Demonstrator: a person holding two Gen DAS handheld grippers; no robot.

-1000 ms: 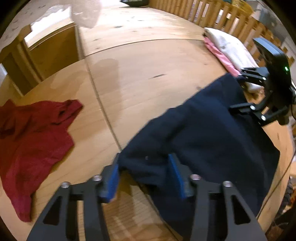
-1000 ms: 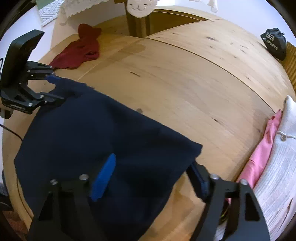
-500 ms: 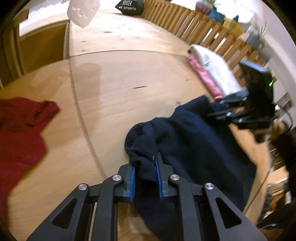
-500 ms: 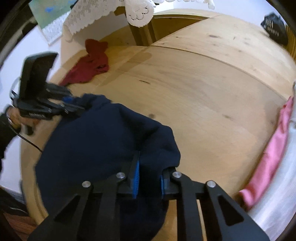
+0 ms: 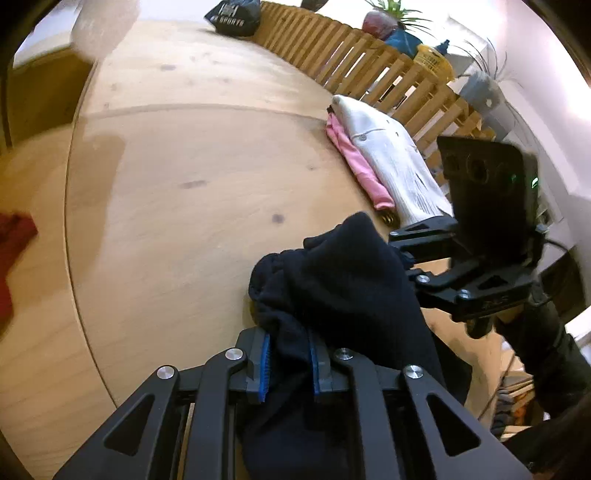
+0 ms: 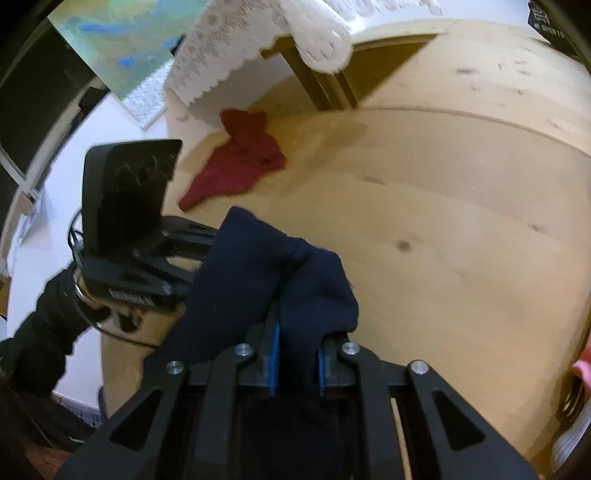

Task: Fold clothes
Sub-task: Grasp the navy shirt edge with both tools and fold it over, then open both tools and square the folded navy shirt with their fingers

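Wooden slatted fence [image 5: 376,59], potted plants [image 5: 391,22], black sports bag [image 5: 232,18], lace cloth [image 6: 258,40], painting [image 6: 125,33]

Count, taken from the wooden table [image 5: 184,221]: one navy garment [image 5: 343,280] bunched over its near edge; one red garment [image 6: 236,166] on its far left; two folded pieces, white [image 5: 388,155] over pink [image 5: 354,162], at its right edge; one black bag [image 5: 232,18] at its far end.

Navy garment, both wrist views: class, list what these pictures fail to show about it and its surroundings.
- Navy garment: its type; it is bunched, and its lower part hangs behind the left gripper (left wrist view).
- Red garment: cut off by the left edge there, and blurred.
- Pink garment: nearly all beyond the right edge (right wrist view).
- Dark bag: lettering too small and blurred.
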